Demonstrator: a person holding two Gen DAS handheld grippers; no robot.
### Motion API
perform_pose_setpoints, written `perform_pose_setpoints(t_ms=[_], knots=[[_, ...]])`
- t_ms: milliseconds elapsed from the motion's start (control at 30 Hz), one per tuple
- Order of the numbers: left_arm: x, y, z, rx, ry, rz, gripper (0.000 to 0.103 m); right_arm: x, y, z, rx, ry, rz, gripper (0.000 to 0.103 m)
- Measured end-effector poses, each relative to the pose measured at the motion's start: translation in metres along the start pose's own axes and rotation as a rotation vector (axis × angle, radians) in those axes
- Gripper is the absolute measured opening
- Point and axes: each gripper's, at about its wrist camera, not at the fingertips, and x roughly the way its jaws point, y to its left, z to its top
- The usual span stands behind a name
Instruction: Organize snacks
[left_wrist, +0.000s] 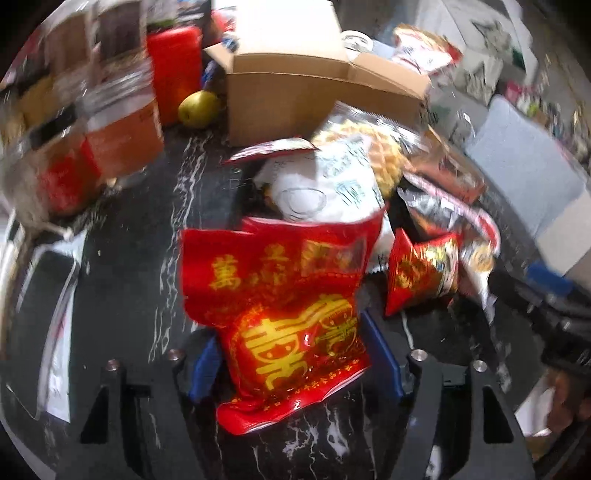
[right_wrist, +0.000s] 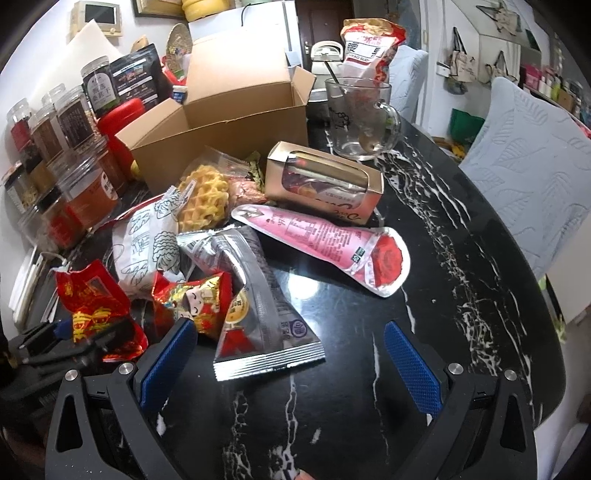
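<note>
From my left wrist camera, blurred, my left gripper (left_wrist: 295, 354) has a large red packet with gold characters (left_wrist: 284, 306) standing between its blue pads (left_wrist: 380, 354). The packet fills the gap from pad to pad, but the blur keeps me from telling whether the pads press on it or stand just off it. Its lower edge rests on the black marble table (left_wrist: 122, 295). Beyond it lies a white wrapper with line drawings (left_wrist: 328, 184), then the open cardboard box (left_wrist: 317, 85), with a yellow-green fruit (left_wrist: 197, 109) just left of the box. A smaller red packet (left_wrist: 417, 273) lies to the right, beside silver wrappers.

From my right wrist camera, sharp, my right gripper (right_wrist: 291, 354) stands wide open over the table (right_wrist: 461, 236), its blue pads (right_wrist: 413, 369) gripping nothing. The corner of a silver pouch (right_wrist: 258, 314) lies between them, touching neither. A pink cone-shaped pouch (right_wrist: 325, 240) lies further out, a windowed carton (right_wrist: 325, 181) behind it, and a waffle snack (right_wrist: 203, 195) near the cardboard box (right_wrist: 229, 122). A glass mug (right_wrist: 362, 118) stands to the box's right. At the left edge the large red packet (right_wrist: 92, 302) shows beside my other gripper's black frame.
</note>
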Motion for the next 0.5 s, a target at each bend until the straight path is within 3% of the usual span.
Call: perform_pose_setpoints(t_ms=[67,300,500], knots=[[0.001,-0.007,-0.003,0.035,-0.011,0.022,0.074,0.001,0.001,0.0,-0.002,0.003,-0.004,0.103],[-0.005,0.006,-0.004,-0.018,-0.049,-0.047,0.064,0.003,0.004,0.001,-0.014,0.004,0.004,0.103],[-0.008,0.015,-0.003,-0.053,-0.039,-0.086,0.063,0.006,0.006,0.006,-0.03,-0.007,0.01,0.101]])
